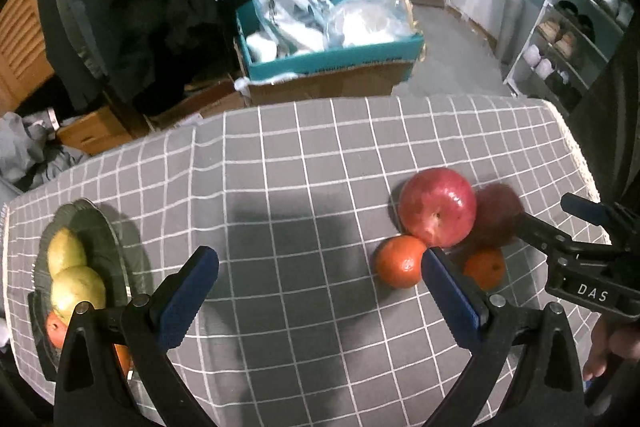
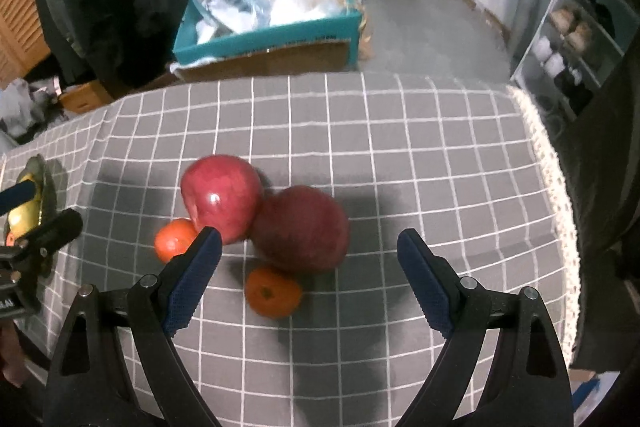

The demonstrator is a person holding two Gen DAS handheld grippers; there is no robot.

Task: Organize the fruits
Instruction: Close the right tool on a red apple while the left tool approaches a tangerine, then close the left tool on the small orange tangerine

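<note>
on the desk (image 1: 304, 155) with its grey checked cloth, two red apples (image 2: 221, 195) touch, an orange (image 2: 273, 291) in front and another (image 2: 175, 240) to their left. well apart, a dark plate (image 1: 105, 243) holds pears (image 1: 66, 251). left tongs (image 1: 320, 269) and right tongs (image 2: 309, 254) both gape wide, released, grasping nothing.

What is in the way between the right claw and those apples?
Nothing visible. The right claw hangs open over the darker apple, with only air between. The brighter apple leans against it, and two oranges crowd close.
</note>
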